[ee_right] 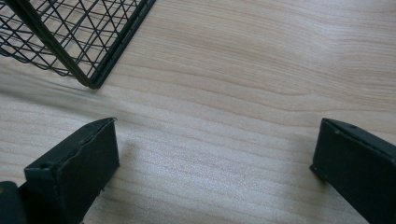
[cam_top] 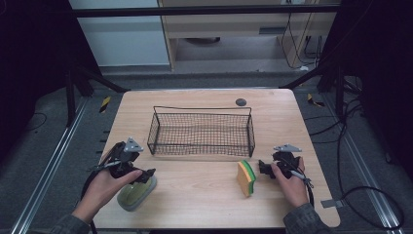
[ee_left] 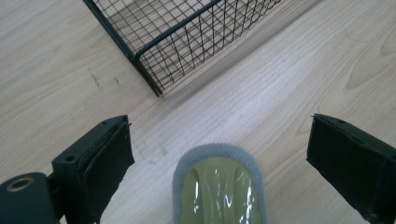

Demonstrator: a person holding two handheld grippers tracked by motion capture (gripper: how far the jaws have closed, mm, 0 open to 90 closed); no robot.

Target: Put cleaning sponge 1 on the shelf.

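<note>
The left gripper point(cam_top: 144, 176) is hovering directly over the green scrubbing pad with a grey felt rim point(cam_top: 136, 193), which is lying flat near the front left of the surface point(cam_top: 204, 192). In the left gripper view the pad point(ee_left: 219, 189) is sitting between the two wide-open jaws, its long axis running straight along the gripper's line of sight, so the jaws are flanking its long sides without touching it; nothing is gripped yet. A straight descent and a squeeze across the narrow width looks like what the pick-up is calling for.

The right gripper point(cam_top: 263, 169) is resting just beside the layered yellow, orange and green sponge point(cam_top: 246, 177), which is standing on edge a little to its left. Its jaws are also spread wide in the right gripper view point(ee_right: 212, 172), holding nothing but bare wood between them. The wire basket point(cam_top: 201, 131) is standing beyond both, centred between the hands.
</note>
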